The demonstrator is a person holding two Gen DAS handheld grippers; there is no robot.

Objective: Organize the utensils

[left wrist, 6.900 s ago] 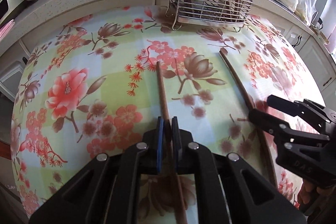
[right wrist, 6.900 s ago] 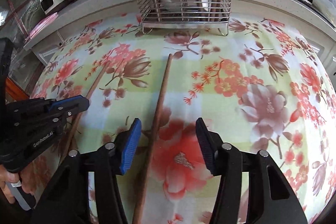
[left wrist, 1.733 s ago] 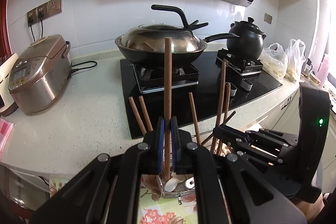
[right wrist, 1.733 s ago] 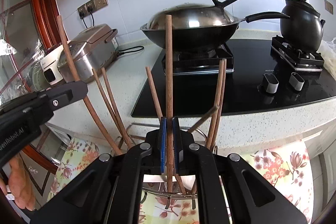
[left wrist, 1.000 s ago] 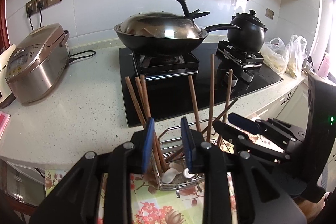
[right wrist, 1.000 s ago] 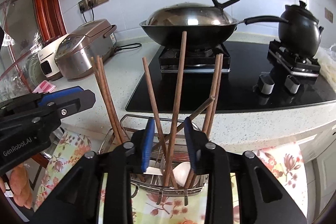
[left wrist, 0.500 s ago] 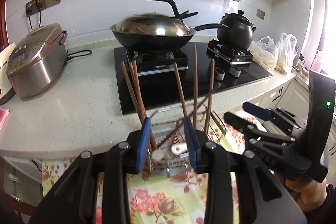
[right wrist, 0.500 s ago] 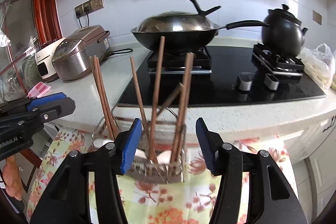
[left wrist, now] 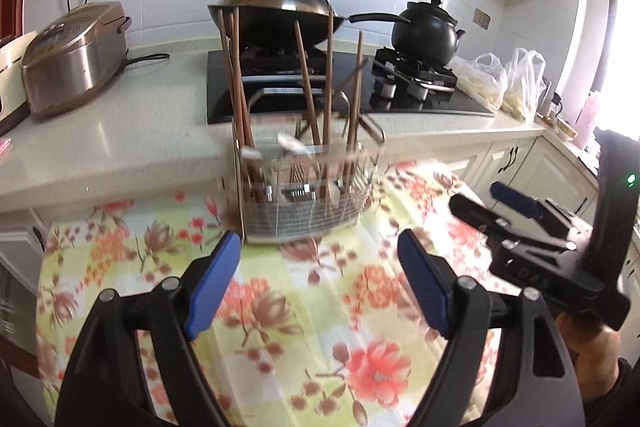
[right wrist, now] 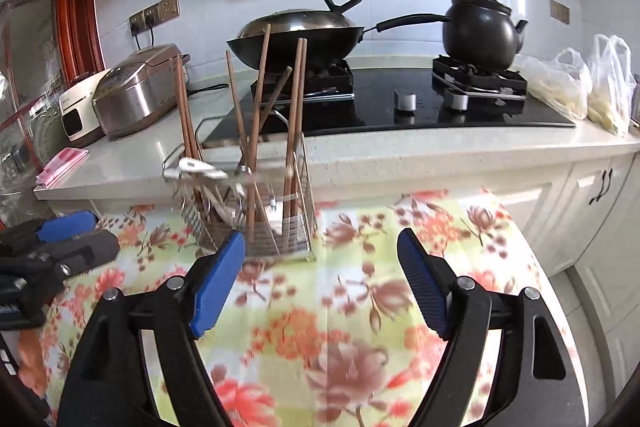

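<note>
- The task's things, the long brown wooden chopsticks (left wrist: 326, 95), stand on end in the silver wire utensil basket (left wrist: 300, 195), which sits at the far edge of the floral-clothed worktop (left wrist: 280, 307), close against the pale speckled kitchen counter (left wrist: 100, 147) behind it.
- The left tongs (left wrist: 320, 287) are released: their blue pads have just been spreading apart, and nothing lies between them but cloth.
- The right tongs (right wrist: 322, 285) are likewise released, their pads also just opened wide, with only the flowered cloth in the gap.
- From the left tongs the basket lies straight ahead and a little to the left, just beyond the fingertips and not touching them.
- From the right tongs the basket (right wrist: 248, 211) lies ahead and to the left, its near corner just past the left pad in the picture; contact there is unlikely, though blur makes it hard to be sure.
- The chopsticks' (right wrist: 296, 123) long axes run nearly upright, some leaning and crossing; white spoon bowls (left wrist: 292, 143) poke out near the rim.
- No loose chopstick shows on the cloth in either view, so the sorting looks largely done, as far as these views reach.
- Both tongs appear about equally near the basket; the left faces it more squarely, so any further straightening would probably fall to it.
- The right tongs show at the left view's right edge (left wrist: 516, 211), well clear of the basket.
</note>
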